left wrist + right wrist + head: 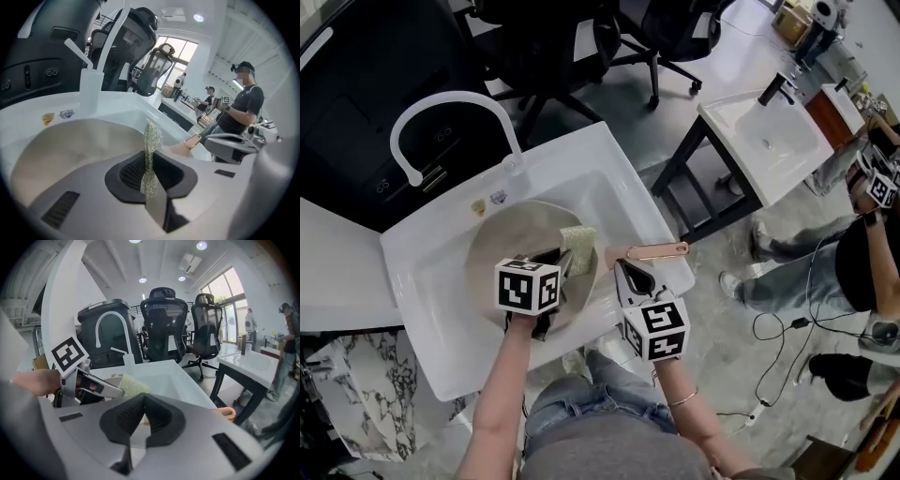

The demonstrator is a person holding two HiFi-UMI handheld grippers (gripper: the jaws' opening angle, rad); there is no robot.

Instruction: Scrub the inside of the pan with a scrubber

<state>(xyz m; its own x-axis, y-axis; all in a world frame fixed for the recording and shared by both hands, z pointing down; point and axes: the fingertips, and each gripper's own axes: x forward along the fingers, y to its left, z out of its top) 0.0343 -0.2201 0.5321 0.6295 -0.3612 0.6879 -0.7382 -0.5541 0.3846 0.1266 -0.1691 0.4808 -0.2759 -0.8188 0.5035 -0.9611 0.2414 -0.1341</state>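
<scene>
1. One pan (508, 246) is seen lying in the basin of the sink (441, 349), with its pale inside turned up. Its copper-coloured handle (661, 250) is laid over the sink's rim on the pan's right.
2. A yellow-green mesh scrubber (577, 246) is pinched edge-on by the left gripper (561, 264), whose jaws are closed tight on it. It is held over the inside of the pan, toward the handle side. Whether the metal is touched cannot be made out.
3. The right gripper (628, 272) is set at the root of the handle, just off the pan's right edge. Its jaws are drawn nearly together, and the handle is judged to be clamped between them.
4. Scrubbing is judged to be at or near its start. The scrubber's flat face, not its thin edge, is best pressed to the pan floor. It is then best worked in overlapping circles from the middle out to the wall.
5. A firm hold on the handle is needed, so that the pan is not spun or slid by the strokes.
6. A curved white faucet (450, 105) is seen behind the pan.
</scene>
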